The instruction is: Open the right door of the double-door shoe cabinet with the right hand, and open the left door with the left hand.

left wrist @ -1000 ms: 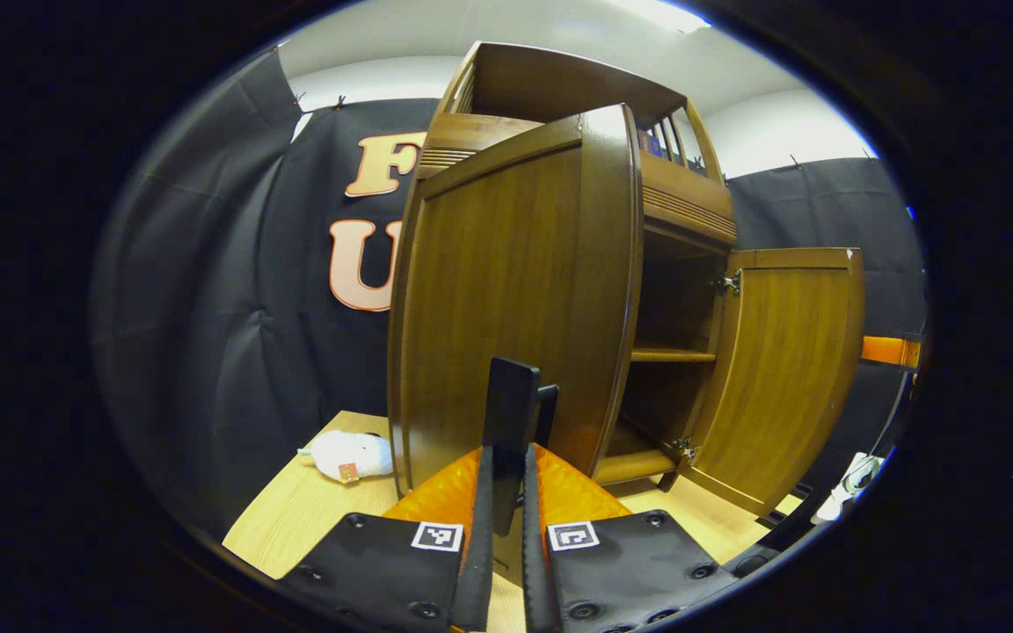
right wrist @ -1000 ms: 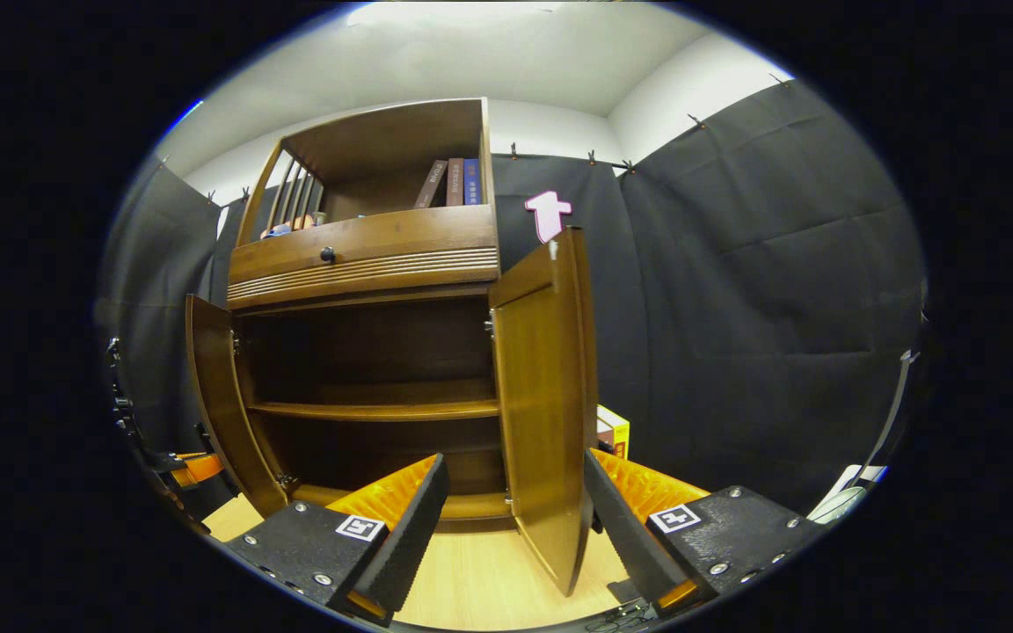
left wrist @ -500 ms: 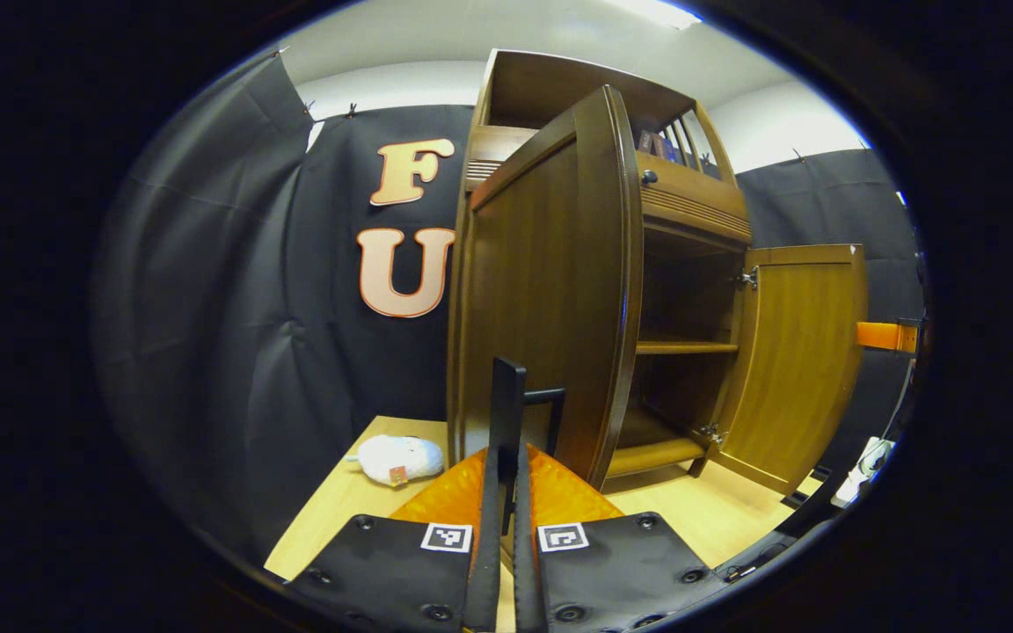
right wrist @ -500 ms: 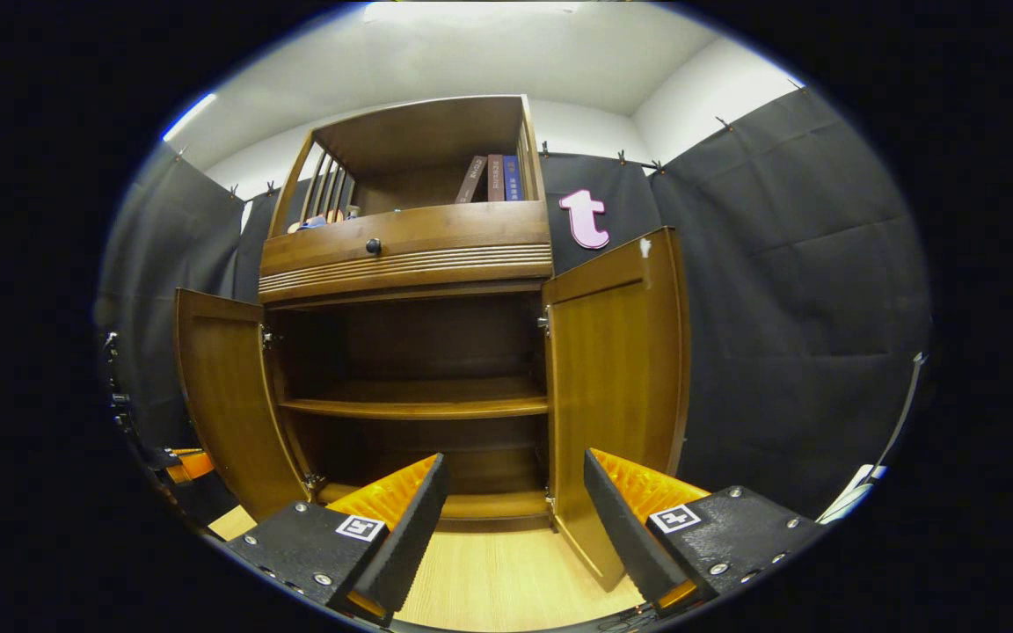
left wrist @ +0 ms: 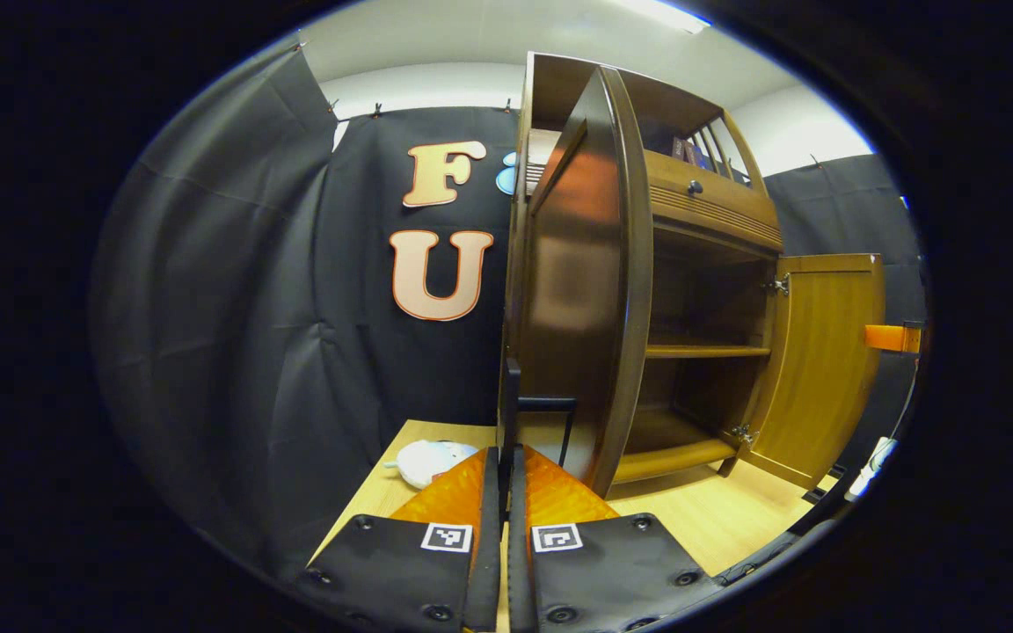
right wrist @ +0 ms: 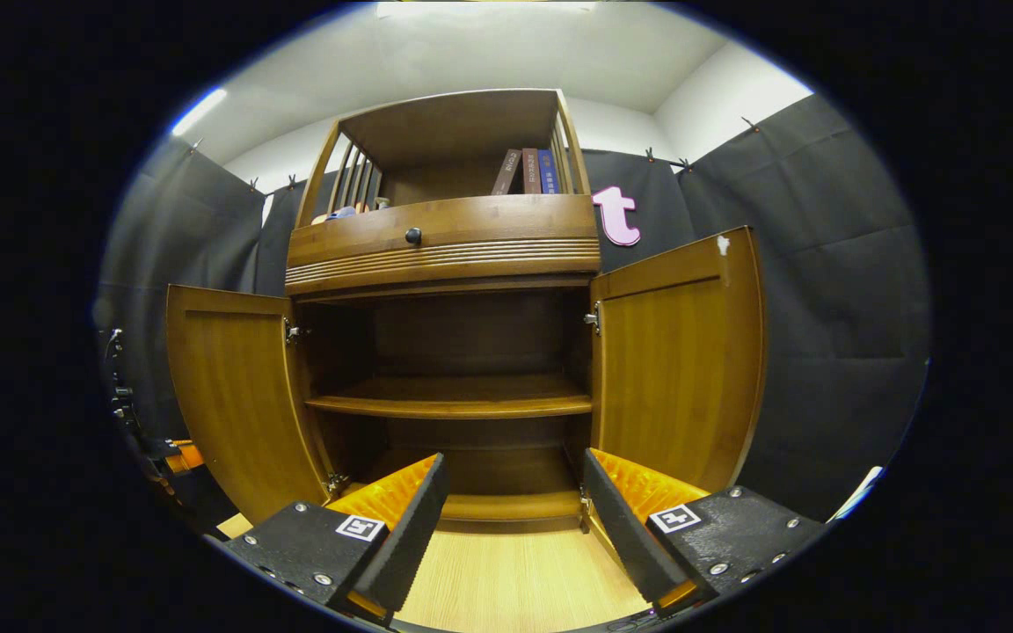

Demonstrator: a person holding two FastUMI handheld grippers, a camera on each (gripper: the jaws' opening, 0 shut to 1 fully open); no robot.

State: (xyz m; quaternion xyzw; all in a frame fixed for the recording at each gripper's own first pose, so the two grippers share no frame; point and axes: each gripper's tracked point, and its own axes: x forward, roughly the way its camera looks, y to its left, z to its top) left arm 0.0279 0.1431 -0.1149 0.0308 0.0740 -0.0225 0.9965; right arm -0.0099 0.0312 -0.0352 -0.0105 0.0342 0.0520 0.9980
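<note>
While both doors of the shoe cabinet [right wrist: 445, 255] stand swung out, I note the left gripper [left wrist: 506, 457] at 6 o'clock in the left gripper view with its fingers pressed nearly together on the thin dark handle [left wrist: 542, 413] of the left door [left wrist: 586, 308]. That door is seen almost edge-on, running from about 12 down toward 6 o'clock, its outer face toward my camera. From 2 to 4 o'clock I see the cabinet's open interior, the middle shelf [left wrist: 704, 351], and the right door [left wrist: 823, 360] hanging wide at 3 o'clock. A pale soft toy [left wrist: 427, 459] lies on the light wooden floor [left wrist: 717, 519] at 7 o'clock, just beside the left door's foot. In the right gripper view, the right gripper [right wrist: 513, 501] sits at 6 o'clock, fingers spread wide and gripping nothing, apart from the cabinet. Facing it squarely: left door [right wrist: 234, 387] at 9 o'clock, right door [right wrist: 678, 352] at 3 o'clock, inner faces toward me, bare shelf [right wrist: 454, 404] at centre. At 12 o'clock, a drawer with a dark knob [right wrist: 413, 236] and a few upright books [right wrist: 524, 171] in the top bay.
</note>
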